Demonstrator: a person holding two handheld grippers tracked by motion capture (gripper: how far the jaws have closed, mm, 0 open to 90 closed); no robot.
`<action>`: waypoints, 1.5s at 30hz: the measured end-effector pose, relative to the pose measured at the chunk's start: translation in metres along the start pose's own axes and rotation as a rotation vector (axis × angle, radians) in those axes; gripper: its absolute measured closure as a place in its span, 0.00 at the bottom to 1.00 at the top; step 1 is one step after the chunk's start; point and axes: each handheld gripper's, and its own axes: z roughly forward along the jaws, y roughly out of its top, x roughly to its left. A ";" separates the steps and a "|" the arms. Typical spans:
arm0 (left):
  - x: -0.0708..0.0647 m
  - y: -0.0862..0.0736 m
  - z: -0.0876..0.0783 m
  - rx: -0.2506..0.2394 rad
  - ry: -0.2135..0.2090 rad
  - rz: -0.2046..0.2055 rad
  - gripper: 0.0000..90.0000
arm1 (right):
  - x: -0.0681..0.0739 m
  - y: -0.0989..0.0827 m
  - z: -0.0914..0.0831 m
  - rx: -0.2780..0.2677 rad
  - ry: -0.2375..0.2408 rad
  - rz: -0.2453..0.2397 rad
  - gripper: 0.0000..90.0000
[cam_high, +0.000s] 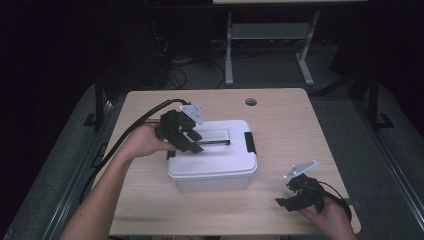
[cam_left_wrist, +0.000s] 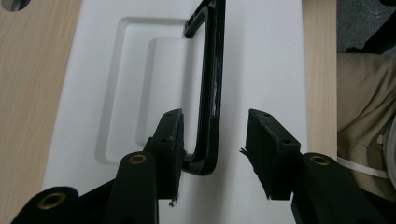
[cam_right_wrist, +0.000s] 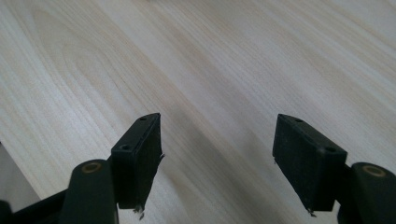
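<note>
A white plastic box (cam_high: 215, 167) with a lid stands in the middle of the wooden table (cam_high: 285, 120). A black carry handle (cam_high: 216, 142) lies flat in the lid's recess. My left gripper (cam_high: 194, 142) hovers over the left part of the lid. In the left gripper view the handle (cam_left_wrist: 212, 84) runs between the parted jaws of the left gripper (cam_left_wrist: 215, 137), close beside the left pad and well apart from the right one. My right gripper (cam_high: 284, 201) rests low near the table's front right corner. In its own view the right gripper (cam_right_wrist: 217, 154) is open over bare wood.
A black latch (cam_high: 249, 142) sits on the box's right end. A round cable hole (cam_high: 251, 102) is at the table's back edge. Beyond the table stand a desk frame (cam_high: 270, 35) and cables on a grey floor.
</note>
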 end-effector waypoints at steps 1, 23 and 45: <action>0.000 -0.001 -0.001 0.001 0.002 -0.001 0.62 | 0.000 0.000 0.000 0.001 -0.001 -0.001 0.35; -0.005 -0.019 -0.013 -0.014 0.034 -0.041 0.49 | -0.001 0.003 0.001 0.003 -0.006 0.002 0.33; -0.016 -0.054 -0.036 -0.029 0.082 -0.096 0.43 | 0.001 0.005 0.002 0.007 -0.014 -0.005 0.33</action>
